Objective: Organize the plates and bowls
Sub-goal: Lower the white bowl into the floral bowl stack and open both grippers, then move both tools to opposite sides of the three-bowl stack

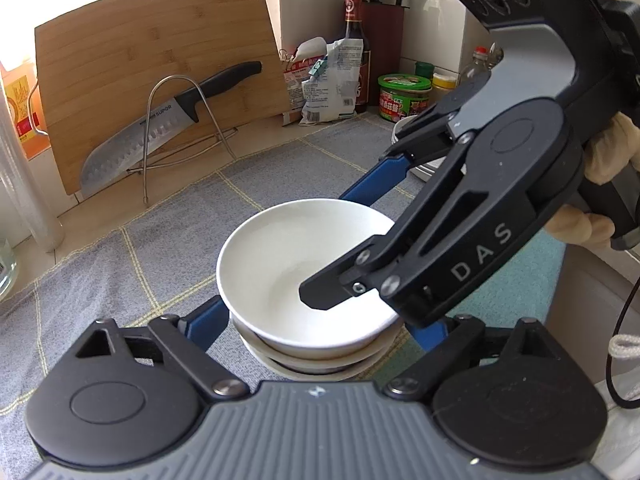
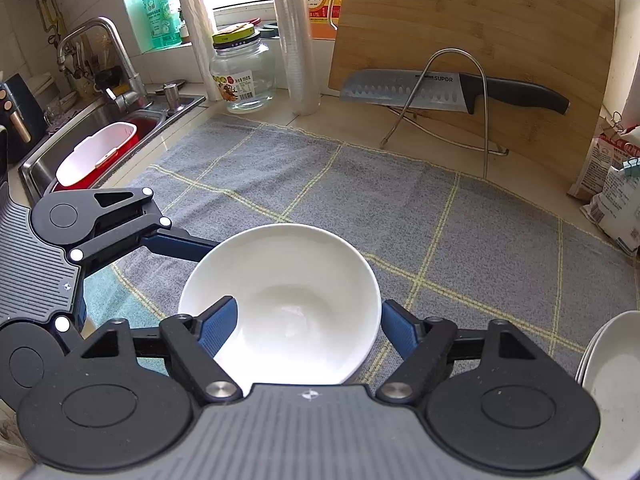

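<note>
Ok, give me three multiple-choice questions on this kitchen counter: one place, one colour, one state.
1. Where is the black-handled steel knife? A in the sink; B on the wire stand against the bamboo cutting board; C in a drawer.
2. What colour is the checked cloth mat? A grey with yellow lines; B red; C white.
3. How does the right gripper stand at the top white ceramic bowl? A shut beside it; B clamped on a plate; C open, astride its rim.
Answers: B, the blade lies across the stand; A, yellow lines cross grey fabric; C, one finger inside, one outside, neither pressing.
</note>
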A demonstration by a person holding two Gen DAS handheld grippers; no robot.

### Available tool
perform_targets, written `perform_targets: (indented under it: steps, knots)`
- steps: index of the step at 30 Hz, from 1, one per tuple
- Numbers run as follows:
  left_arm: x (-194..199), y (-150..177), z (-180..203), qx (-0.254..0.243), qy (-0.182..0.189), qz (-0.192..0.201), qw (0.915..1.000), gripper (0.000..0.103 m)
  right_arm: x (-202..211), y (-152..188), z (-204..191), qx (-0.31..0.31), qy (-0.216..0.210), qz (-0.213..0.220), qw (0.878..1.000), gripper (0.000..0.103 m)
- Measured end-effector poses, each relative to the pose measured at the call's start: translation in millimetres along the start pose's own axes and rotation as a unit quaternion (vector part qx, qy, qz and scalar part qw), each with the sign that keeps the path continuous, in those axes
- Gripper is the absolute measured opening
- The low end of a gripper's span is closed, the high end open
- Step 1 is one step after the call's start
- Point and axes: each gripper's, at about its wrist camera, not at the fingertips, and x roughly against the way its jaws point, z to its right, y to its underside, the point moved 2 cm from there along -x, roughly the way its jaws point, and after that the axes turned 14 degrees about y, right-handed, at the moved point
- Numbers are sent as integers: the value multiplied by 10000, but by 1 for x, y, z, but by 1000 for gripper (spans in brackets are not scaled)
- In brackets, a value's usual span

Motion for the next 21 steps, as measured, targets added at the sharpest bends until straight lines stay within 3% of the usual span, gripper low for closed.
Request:
perform_targets:
  steps: [5, 21]
  knots:
    - [4, 2, 1, -121, -39, -53, 9999, 94, 4, -2, 0, 21, 30, 114, 9999, 97]
    - [2, 35, -21, -2, 332, -511, 9981, 95, 24, 25, 2, -106, 193, 294, 9993, 103]
